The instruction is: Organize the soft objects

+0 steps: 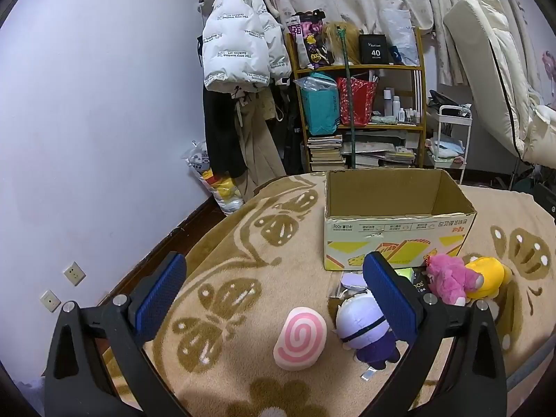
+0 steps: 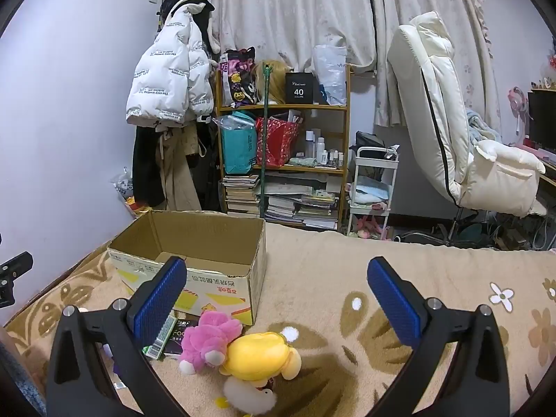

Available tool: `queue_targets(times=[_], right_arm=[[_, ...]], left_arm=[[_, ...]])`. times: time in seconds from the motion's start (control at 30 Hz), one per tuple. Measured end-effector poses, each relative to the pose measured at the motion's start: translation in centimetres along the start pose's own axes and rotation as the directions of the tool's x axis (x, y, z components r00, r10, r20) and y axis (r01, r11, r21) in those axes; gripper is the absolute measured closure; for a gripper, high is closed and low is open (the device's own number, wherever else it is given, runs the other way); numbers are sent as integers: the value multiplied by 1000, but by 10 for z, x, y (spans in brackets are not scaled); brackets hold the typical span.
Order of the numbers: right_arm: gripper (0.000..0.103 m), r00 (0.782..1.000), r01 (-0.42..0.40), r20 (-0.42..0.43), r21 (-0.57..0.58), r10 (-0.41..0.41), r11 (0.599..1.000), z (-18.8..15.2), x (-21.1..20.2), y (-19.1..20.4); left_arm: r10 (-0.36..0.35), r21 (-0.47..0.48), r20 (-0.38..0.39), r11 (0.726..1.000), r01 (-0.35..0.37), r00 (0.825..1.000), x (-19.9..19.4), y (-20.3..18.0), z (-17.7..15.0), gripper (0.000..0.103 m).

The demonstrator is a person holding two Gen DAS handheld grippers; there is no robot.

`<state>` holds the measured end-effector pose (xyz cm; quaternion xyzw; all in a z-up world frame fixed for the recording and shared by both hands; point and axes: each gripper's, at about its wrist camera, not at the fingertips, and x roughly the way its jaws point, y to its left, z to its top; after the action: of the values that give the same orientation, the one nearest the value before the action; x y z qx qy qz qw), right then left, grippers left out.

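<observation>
An open cardboard box (image 1: 396, 239) stands on the beige patterned blanket (image 1: 243, 264); its inside looks bare in the right wrist view (image 2: 205, 243). In front of it lie a pink-swirl plush (image 1: 300, 338), a white-and-purple doll (image 1: 365, 330), a pink plush (image 1: 446, 281) and a yellow plush (image 1: 484, 276). My left gripper (image 1: 274, 274) is open above the swirl plush and holds nothing. My right gripper (image 2: 278, 278) is open above the pink plush (image 2: 208, 338), the yellow plush (image 2: 260, 356) and a white fluffy toy (image 2: 248, 398).
Small packets (image 2: 170, 335) lie by the box front. Behind the bed stand a cluttered wooden shelf (image 2: 283, 153), hung coats (image 2: 170, 83), a white cart (image 2: 373, 187) and a white recliner chair (image 2: 451, 121). A wall runs along the left.
</observation>
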<state>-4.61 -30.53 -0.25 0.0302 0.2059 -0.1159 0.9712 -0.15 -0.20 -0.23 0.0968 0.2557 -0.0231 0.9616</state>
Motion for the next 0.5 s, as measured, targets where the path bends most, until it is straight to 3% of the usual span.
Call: queue_targets(times=[0.5], right_arm=[[0,1000,-11,5,2,11,1000,1,-1,-1]], left_arm=[[0,1,-2,1000,0,1000,0,-1,0,2]])
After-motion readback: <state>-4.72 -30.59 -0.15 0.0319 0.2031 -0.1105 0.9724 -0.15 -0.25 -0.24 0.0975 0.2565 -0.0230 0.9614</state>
